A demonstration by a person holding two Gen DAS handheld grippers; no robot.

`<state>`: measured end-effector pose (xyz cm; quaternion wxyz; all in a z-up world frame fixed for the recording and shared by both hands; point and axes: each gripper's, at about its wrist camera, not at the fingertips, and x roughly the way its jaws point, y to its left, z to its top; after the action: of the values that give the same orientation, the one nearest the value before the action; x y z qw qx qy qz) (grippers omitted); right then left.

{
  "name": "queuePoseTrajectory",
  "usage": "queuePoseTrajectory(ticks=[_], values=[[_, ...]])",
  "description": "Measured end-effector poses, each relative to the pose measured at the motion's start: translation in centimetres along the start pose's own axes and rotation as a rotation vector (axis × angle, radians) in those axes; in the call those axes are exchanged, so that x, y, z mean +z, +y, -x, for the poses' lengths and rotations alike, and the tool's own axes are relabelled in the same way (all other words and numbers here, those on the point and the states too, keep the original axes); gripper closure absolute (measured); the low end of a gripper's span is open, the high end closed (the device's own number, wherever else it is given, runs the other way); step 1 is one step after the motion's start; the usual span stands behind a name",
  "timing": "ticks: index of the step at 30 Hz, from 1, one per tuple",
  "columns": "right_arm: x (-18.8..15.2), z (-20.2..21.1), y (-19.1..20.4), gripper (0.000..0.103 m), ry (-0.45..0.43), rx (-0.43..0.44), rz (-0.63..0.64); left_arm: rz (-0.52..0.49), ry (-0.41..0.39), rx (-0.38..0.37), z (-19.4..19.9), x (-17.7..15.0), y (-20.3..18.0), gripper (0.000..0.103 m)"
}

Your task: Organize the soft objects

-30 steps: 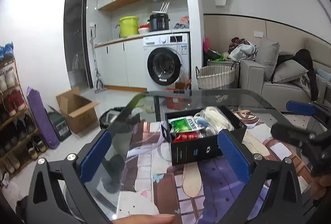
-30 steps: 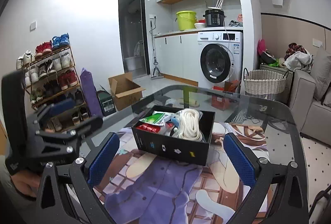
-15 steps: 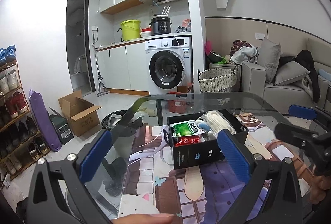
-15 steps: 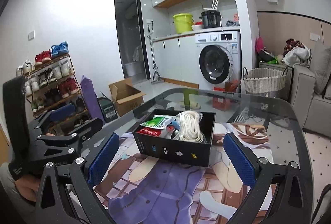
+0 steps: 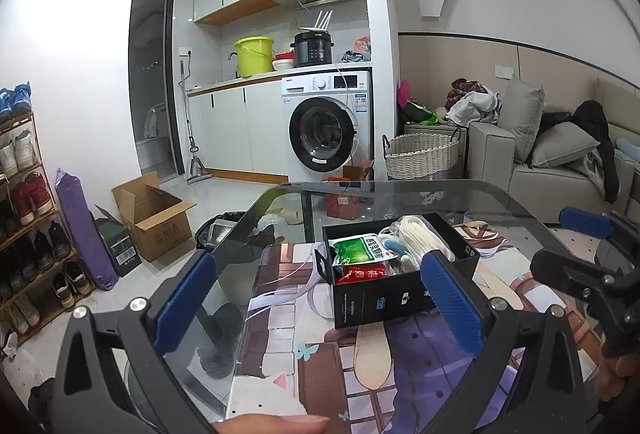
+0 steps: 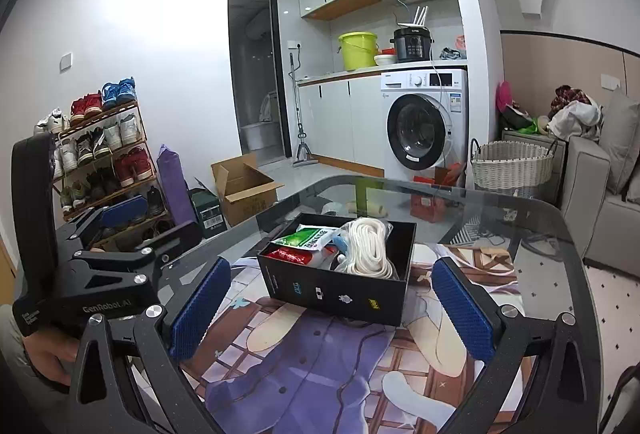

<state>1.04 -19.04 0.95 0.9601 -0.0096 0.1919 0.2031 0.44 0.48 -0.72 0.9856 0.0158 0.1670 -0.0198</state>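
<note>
1. Cardboard, matte black and rectangular, forms the open box (image 6: pixel 338 288) that stands on a printed cloth mat (image 6: pixel 320 366) covering much of a smoked-glass table (image 6: pixel 560 234) with rounded corners; small printed icons line the box's near wall.
2. Inside the box, a coil of thick white rope (image 6: pixel 370 246) fills the right side, its strands smooth and looped.
3. Left of the rope in the box lies a glossy green-and-white packet (image 5: pixel 360 246), and against the box's near-left wall sits a shiny red packet (image 5: pixel 362 274).
4. Between the green packet and the rope a small pale-blue rounded item (image 5: pixel 394 246) shows; what it is cannot be told.
5. Left gripper (image 5: pixel 320 298): its jaws stand wide apart, holding nothing, the ribbed blue pads (image 5: pixel 452 302) framing the box from the near side without touching it.
6. Right gripper (image 6: pixel 330 314): jaws likewise spread and empty, its textured blue pads (image 6: pixel 460 310) flanking the box's near wall, clear of it.
7. Beyond the box, off the table, a woven wicker basket (image 6: pixel 512 167) stands on the floor beside a white front-loading washing machine (image 6: pixel 424 125) with a round dark door.
</note>
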Motion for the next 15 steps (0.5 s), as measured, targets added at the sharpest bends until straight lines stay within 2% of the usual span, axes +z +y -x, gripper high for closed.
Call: queuePoseTrajectory(ticks=[15], values=[[-0.11,-0.56,0.34,0.001,0.013,-0.005,-0.002,0.002,0.004,-0.003,-0.13,-0.25,-0.34,0.0]])
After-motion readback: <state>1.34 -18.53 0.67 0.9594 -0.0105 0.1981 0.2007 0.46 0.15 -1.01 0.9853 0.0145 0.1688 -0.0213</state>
